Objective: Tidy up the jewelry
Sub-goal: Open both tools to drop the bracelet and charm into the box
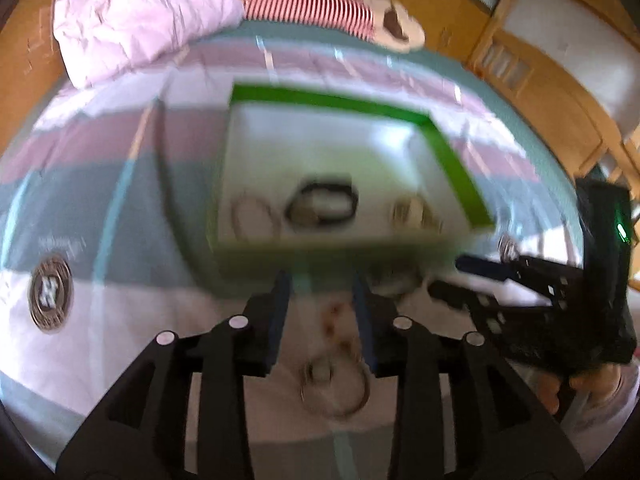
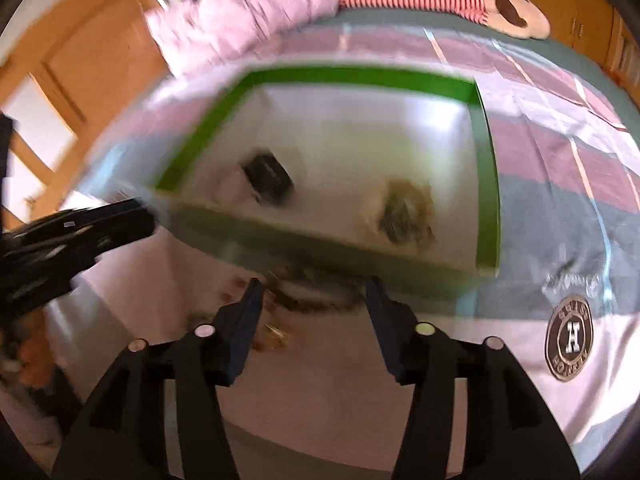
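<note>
Presently: green-rimmed box [image 1: 452, 152] on the bed, some jewelry already inside. Loose rings [image 1: 334, 384] lie just before the box's near wall, between and under the parted, empty left gripper [image 1: 322, 296]. Right gripper [image 2: 314, 300], also parted and empty, straddles a chain [image 2: 316, 298] beside that wall.

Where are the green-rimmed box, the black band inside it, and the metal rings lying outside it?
green-rimmed box [image 1: 452, 152], left wrist view, right green wall.
black band [image 1: 322, 204], left wrist view, its dark loop.
metal rings [image 1: 336, 384], left wrist view, between the loops.
</note>
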